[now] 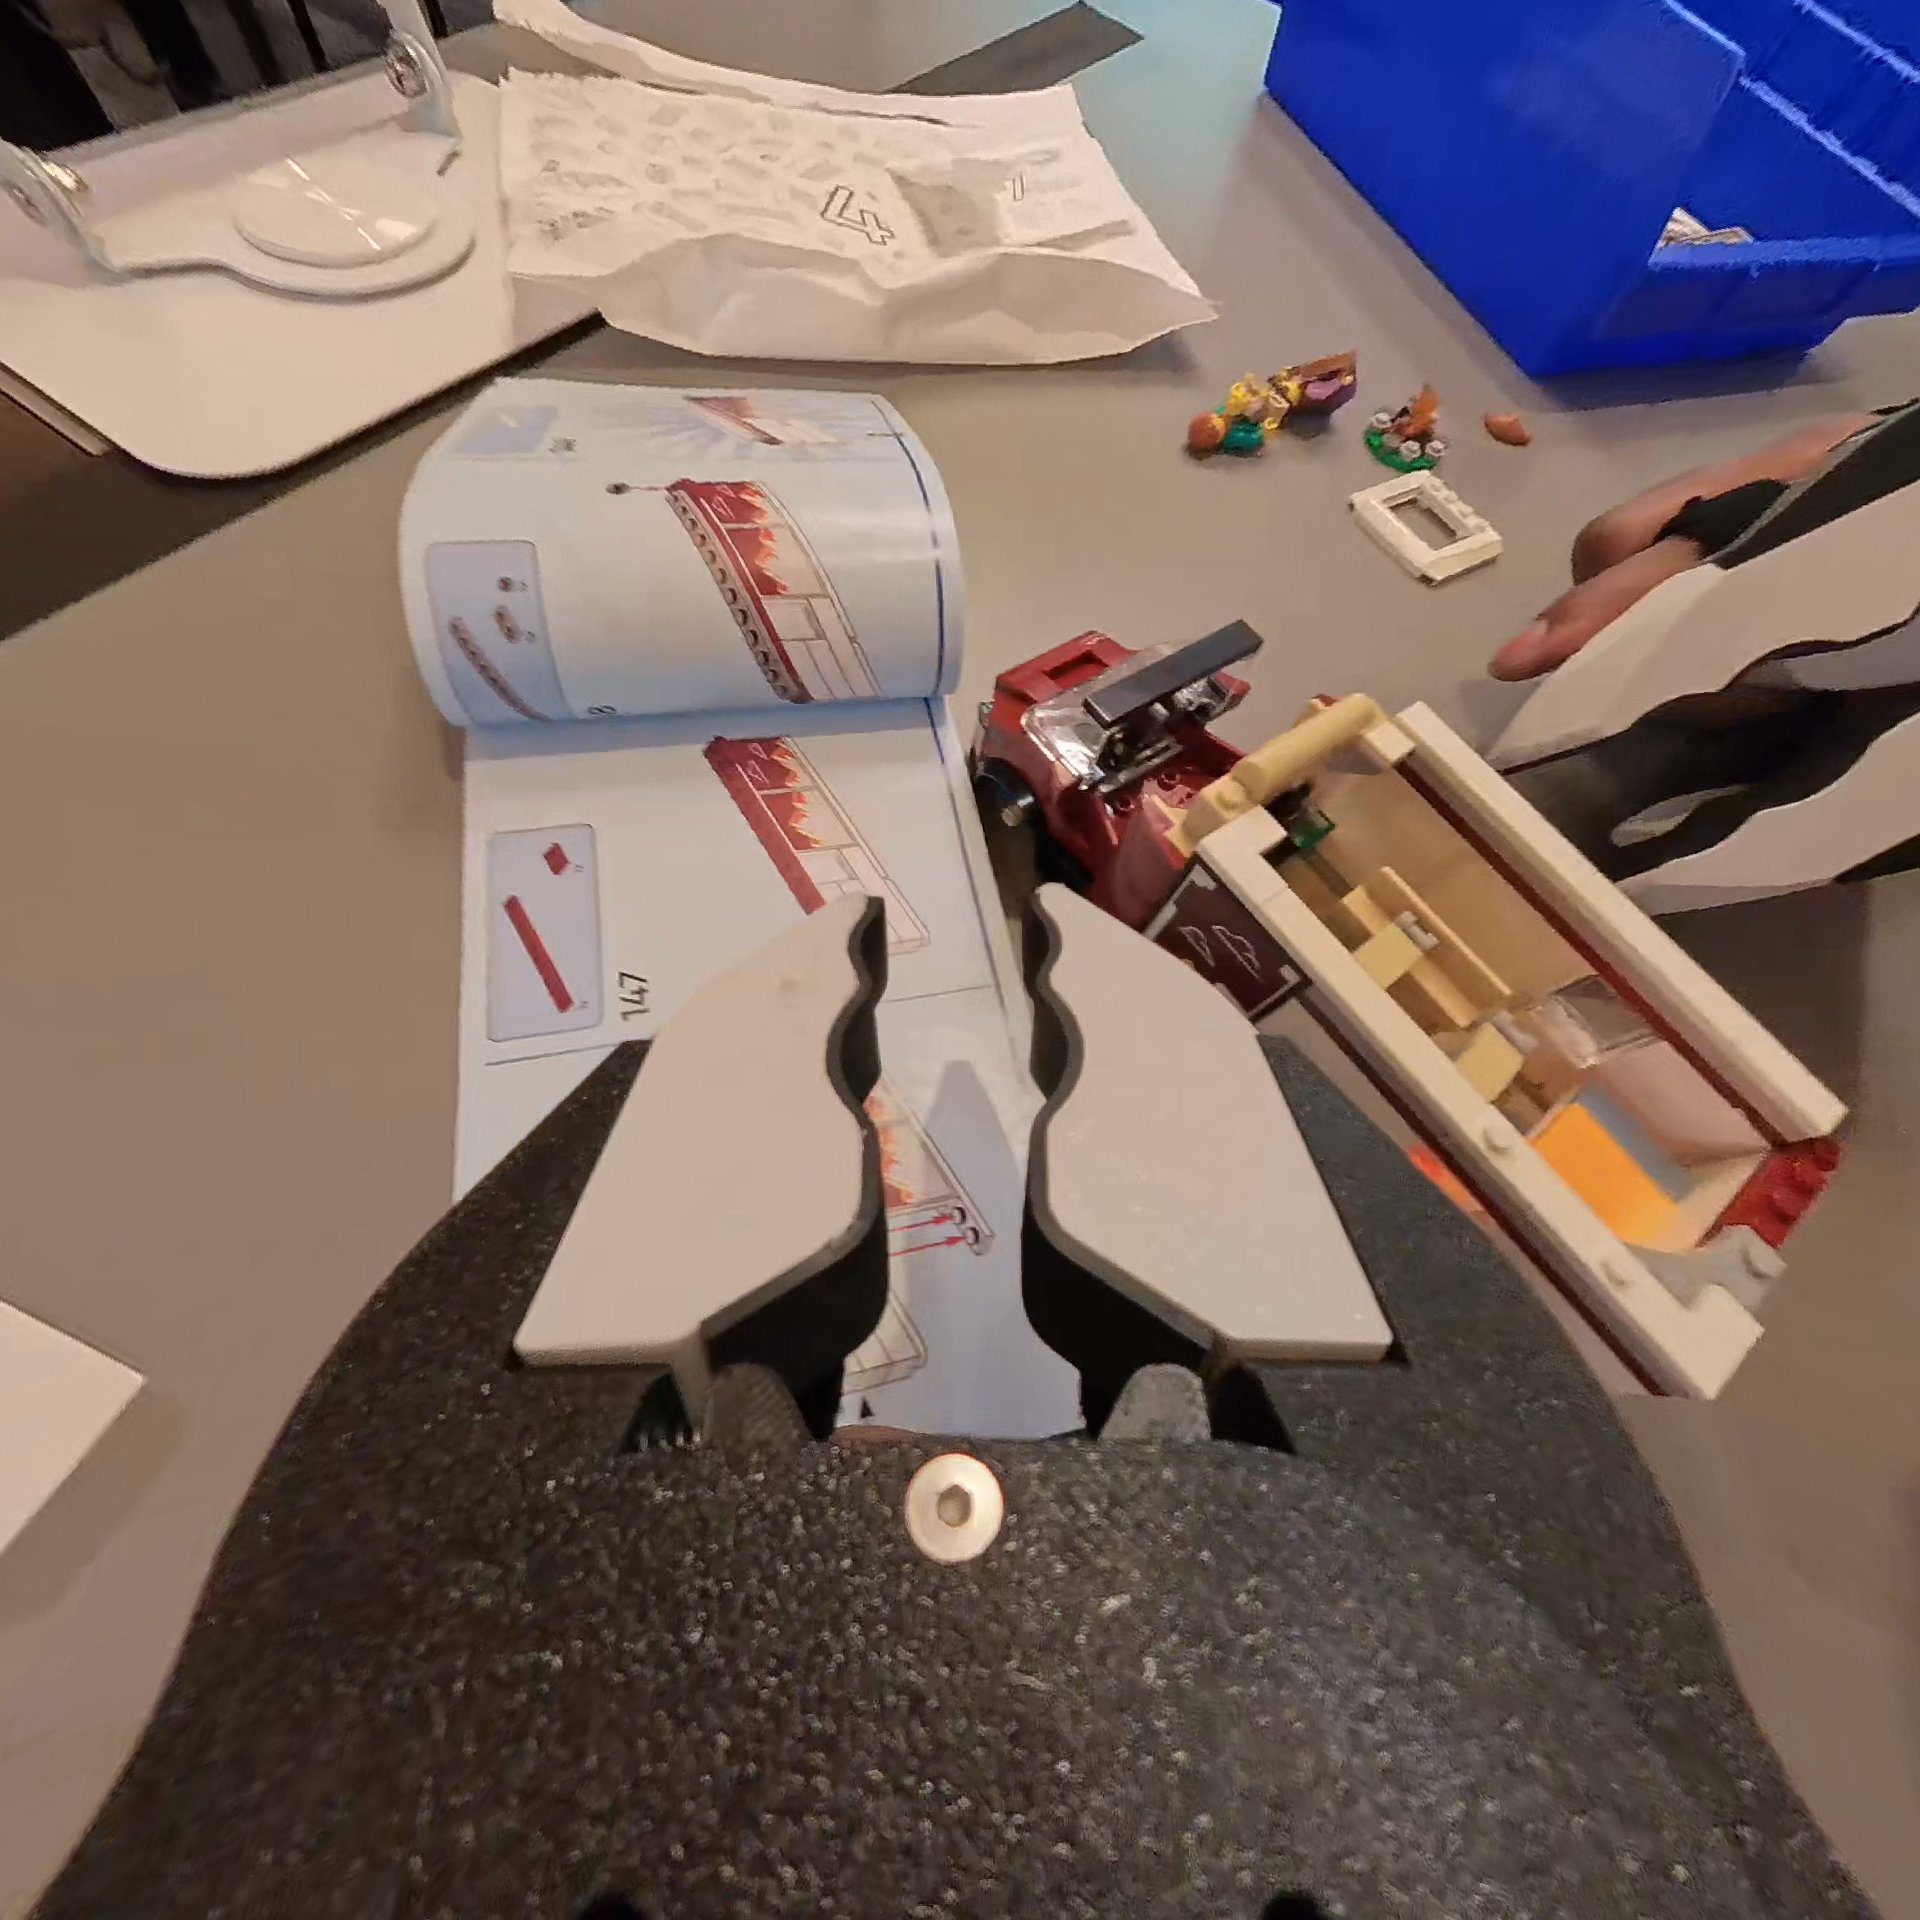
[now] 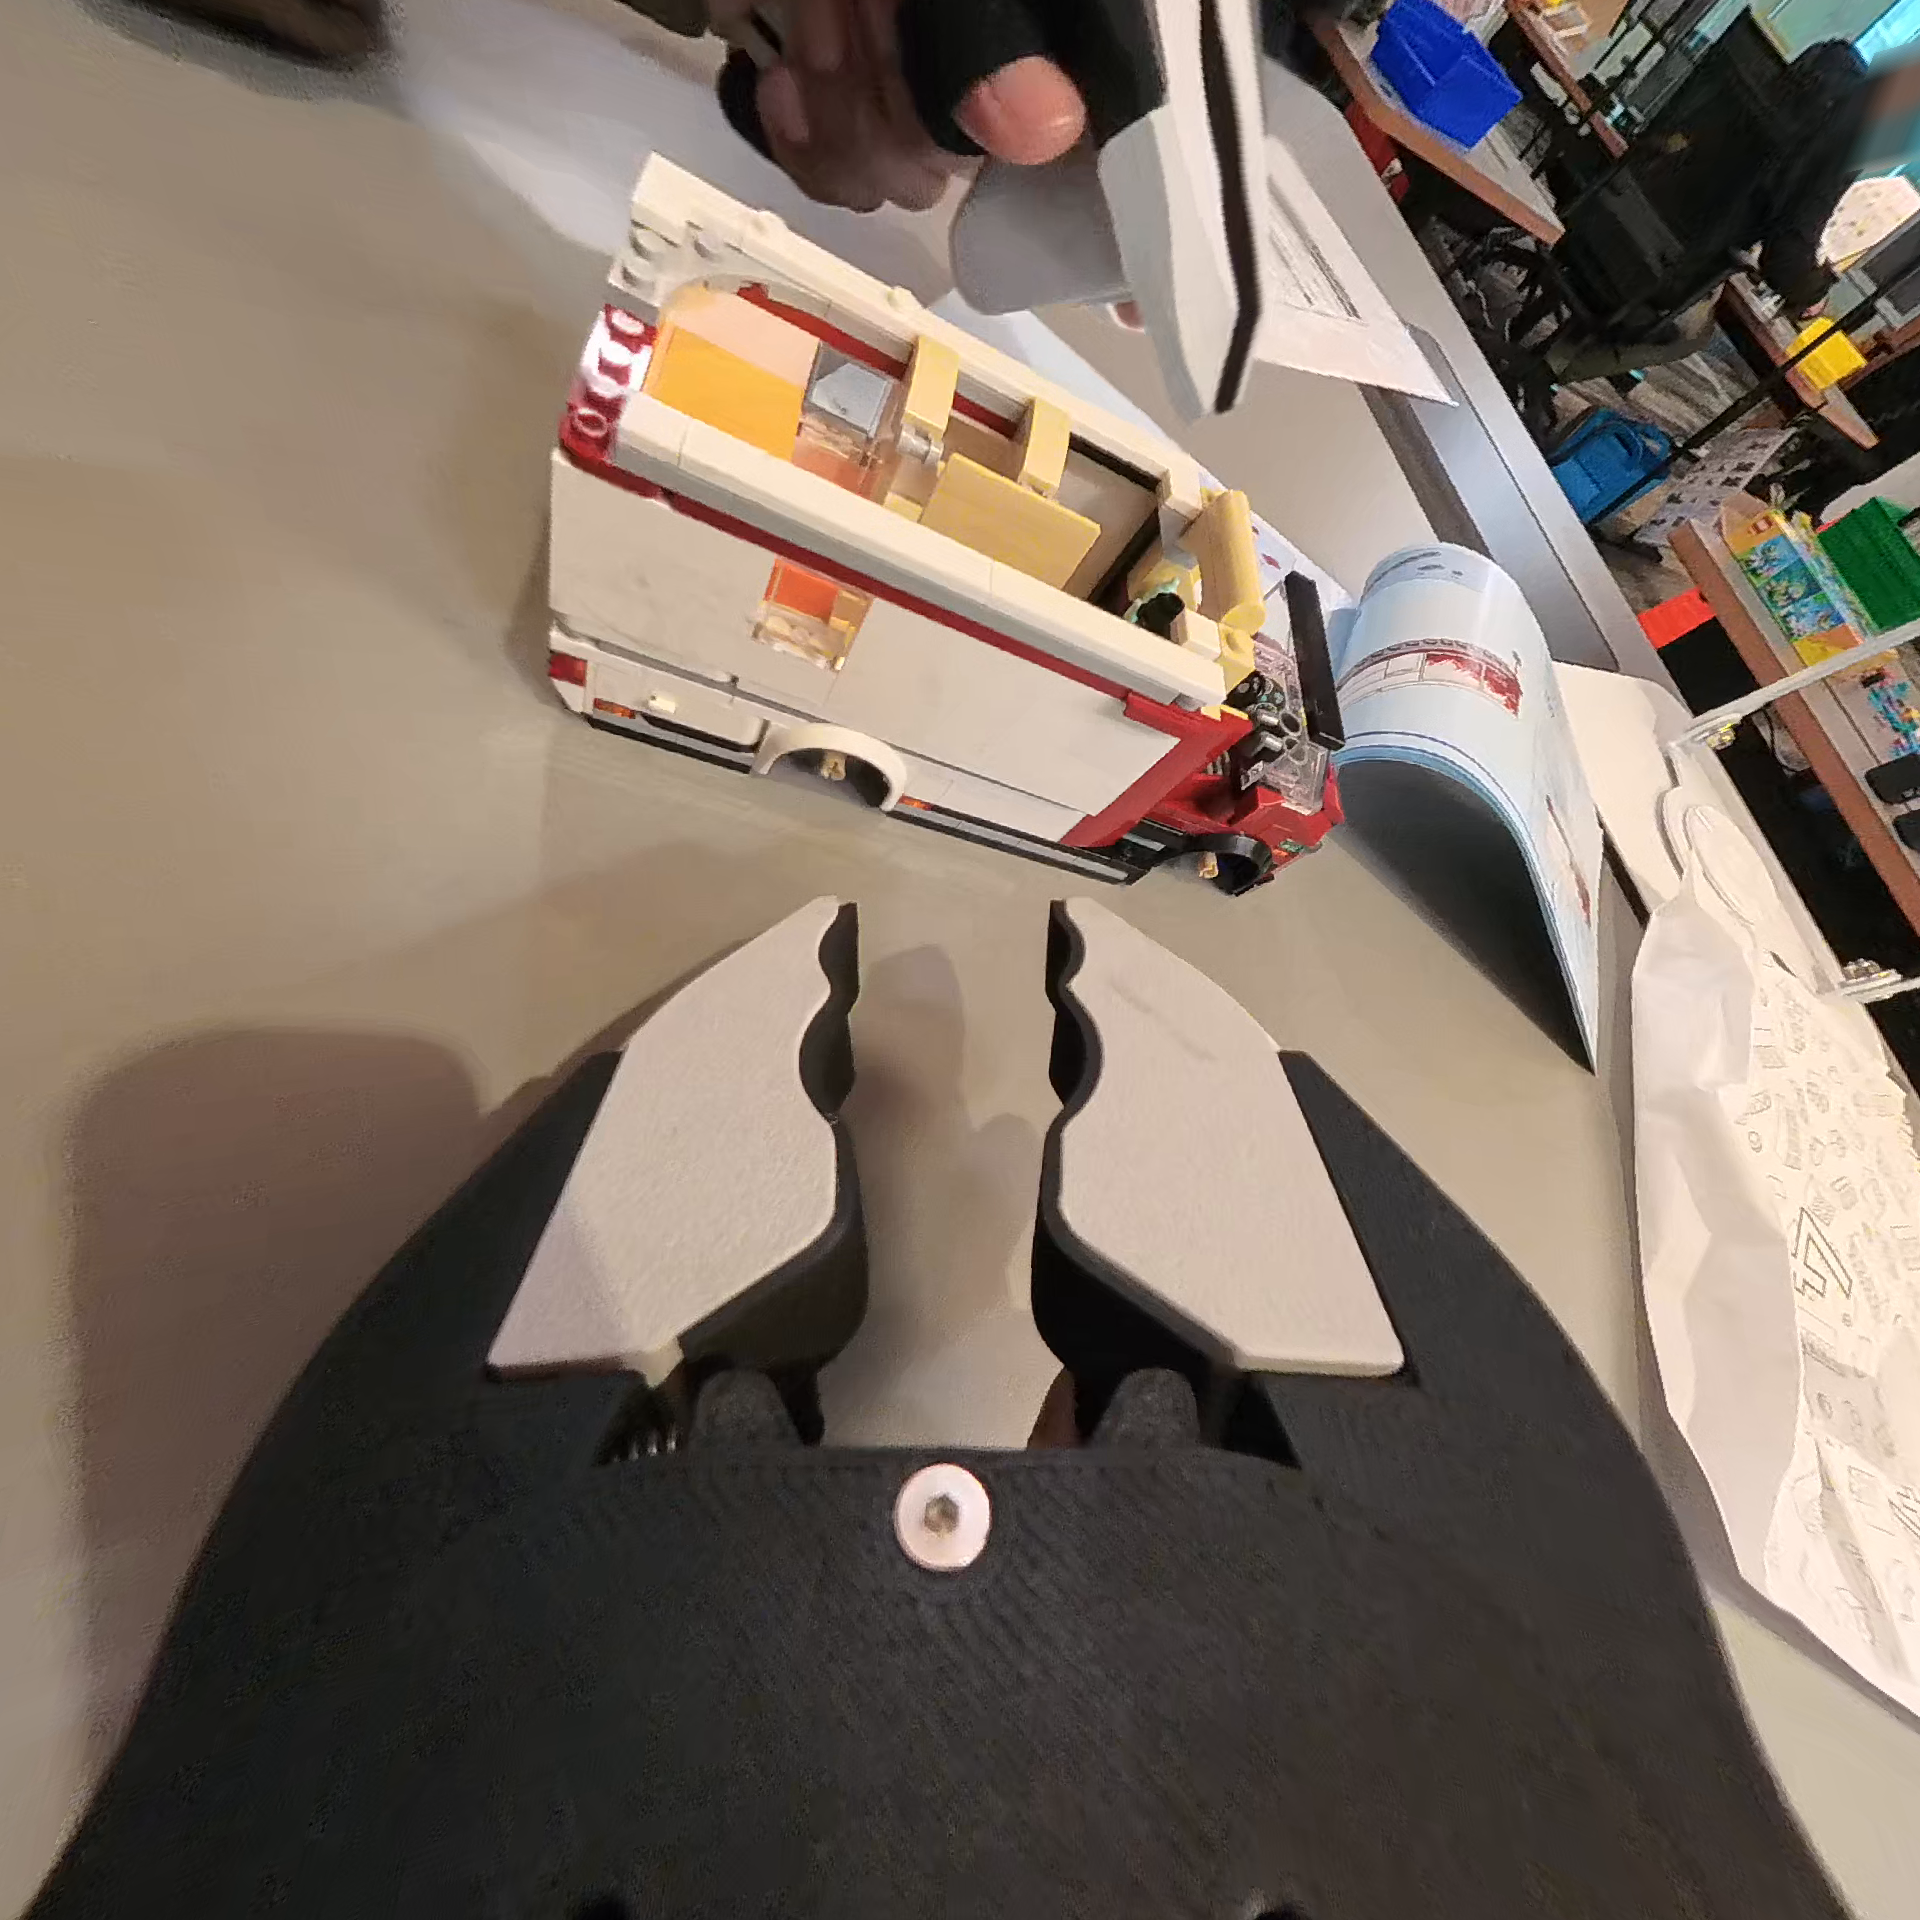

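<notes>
A white and dark red brick-built camper van [image 1: 1455,997] with an open roof stands on the grey table [image 1: 208,935]; it also shows in the right wrist view [image 2: 883,644]. My left gripper [image 1: 956,925] is open and empty above an open instruction booklet [image 1: 727,810], just left of the van's front. My right gripper [image 2: 951,925] is open and empty over bare table, a short way from the van's white side. The right gripper also shows at the right edge of the left wrist view [image 1: 1704,748], and the left gripper shows at the top of the right wrist view [image 2: 1195,260].
A blue bin [image 1: 1621,177] stands at the back right. A crumpled white paper bag [image 1: 831,229] lies behind the booklet. Small loose brick pieces [image 1: 1278,416] and a white window frame piece [image 1: 1423,525] lie near the bin. A clear stand [image 1: 239,197] sits at the back left.
</notes>
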### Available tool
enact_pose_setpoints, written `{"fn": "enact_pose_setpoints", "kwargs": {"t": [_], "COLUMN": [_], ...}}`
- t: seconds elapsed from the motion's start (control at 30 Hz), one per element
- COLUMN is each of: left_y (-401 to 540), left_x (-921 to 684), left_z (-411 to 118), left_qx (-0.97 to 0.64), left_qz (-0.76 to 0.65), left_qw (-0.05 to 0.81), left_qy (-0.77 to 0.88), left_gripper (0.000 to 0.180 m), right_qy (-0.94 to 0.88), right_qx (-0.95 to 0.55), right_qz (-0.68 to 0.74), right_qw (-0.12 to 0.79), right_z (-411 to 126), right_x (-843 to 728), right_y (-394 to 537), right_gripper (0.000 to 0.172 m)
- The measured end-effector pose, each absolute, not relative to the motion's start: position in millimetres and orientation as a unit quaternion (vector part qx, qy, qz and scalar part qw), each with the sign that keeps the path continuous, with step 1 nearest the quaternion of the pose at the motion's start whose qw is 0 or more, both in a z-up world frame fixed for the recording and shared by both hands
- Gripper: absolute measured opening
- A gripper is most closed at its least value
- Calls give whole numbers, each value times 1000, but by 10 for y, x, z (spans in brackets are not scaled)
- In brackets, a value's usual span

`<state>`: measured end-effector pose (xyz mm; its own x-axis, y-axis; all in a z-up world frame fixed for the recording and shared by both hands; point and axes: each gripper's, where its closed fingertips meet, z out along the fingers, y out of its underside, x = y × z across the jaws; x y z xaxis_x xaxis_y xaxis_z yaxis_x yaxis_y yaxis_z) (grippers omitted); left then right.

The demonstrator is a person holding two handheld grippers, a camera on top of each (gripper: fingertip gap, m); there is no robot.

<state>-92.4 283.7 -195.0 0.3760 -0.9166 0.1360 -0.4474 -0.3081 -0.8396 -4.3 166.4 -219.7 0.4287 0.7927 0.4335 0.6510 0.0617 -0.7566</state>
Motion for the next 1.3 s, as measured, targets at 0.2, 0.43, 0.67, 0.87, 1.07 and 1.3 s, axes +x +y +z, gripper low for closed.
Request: {"fn": "enact_pose_setpoints", "kwargs": {"t": [0.2, 0.43, 0.67, 0.87, 1.07, 1.3], "left_y": [2738, 2686, 2637, 2545, 2218, 1867], "left_x": [-878, -856, -853, -827, -703, -439], "left_z": [-1894, -1957, -1890, -1779, -1541, -1486], "left_qx": [-747, -757, -748, -732, -687, -696], "left_qz": [-365, -371, -406, -404, -390, -413], "left_qw": [349, 323, 312, 321, 339, 294], "left_qy": [432, 431, 422, 444, 510, 508], "left_gripper": [26, 26, 26, 26, 26, 30], "right_qy": [-522, -525, -521, -515, -530, -524], "right_qx": [-687, -680, -670, -672, -661, -665], "right_qz": [70, 63, 70, 61, 35, 12], "right_qw": [501, 507, 525, 528, 529, 533], "right_z": [-2192, -2183, -2118, -2113, -2148, -2155], "right_x": [-65, -106, -138, -116, -136, -113], "right_y": [1720, 1741, 1801, 1874, 1857, 1897], "right_gripper": [35, 35, 35, 34, 34, 33]}}
